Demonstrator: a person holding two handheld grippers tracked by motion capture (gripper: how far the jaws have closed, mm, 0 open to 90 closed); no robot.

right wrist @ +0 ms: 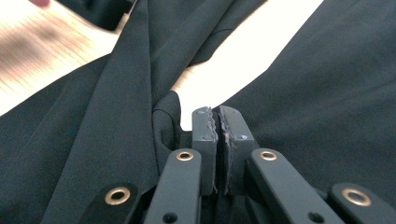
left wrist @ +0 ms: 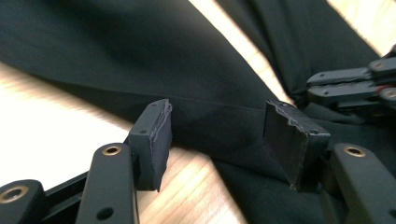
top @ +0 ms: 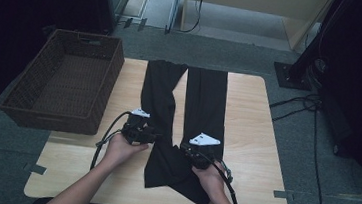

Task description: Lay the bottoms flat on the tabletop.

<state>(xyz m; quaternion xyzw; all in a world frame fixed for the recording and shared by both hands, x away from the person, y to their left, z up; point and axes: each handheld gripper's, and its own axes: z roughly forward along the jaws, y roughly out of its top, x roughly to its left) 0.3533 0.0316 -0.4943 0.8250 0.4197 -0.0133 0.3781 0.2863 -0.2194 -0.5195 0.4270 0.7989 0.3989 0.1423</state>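
Care is needed: right hand-held gripper [right wrist: 218,122] pinches black trousers [top: 204,101] at crotch, left hand-held gripper [left wrist: 217,135] gapes empty beside the outer seam.

A pair of black trousers [top: 187,117] lies flat on a light wooden table [top: 251,139], its two legs stretching toward the far edge with a strip of bare wood between them and the waist end near the person. The left leg is twisted narrow partway along. The left gripper [top: 151,138], held in the left hand [top: 121,150], sits at the outer edge of the left leg, with its cable looping toward the near side of the table. The right gripper [top: 183,148], held in the right hand [top: 210,177], rests on the dark cloth near the crotch. A brown wicker basket [top: 25,102] stands at the table's left side, partly overhanging it.
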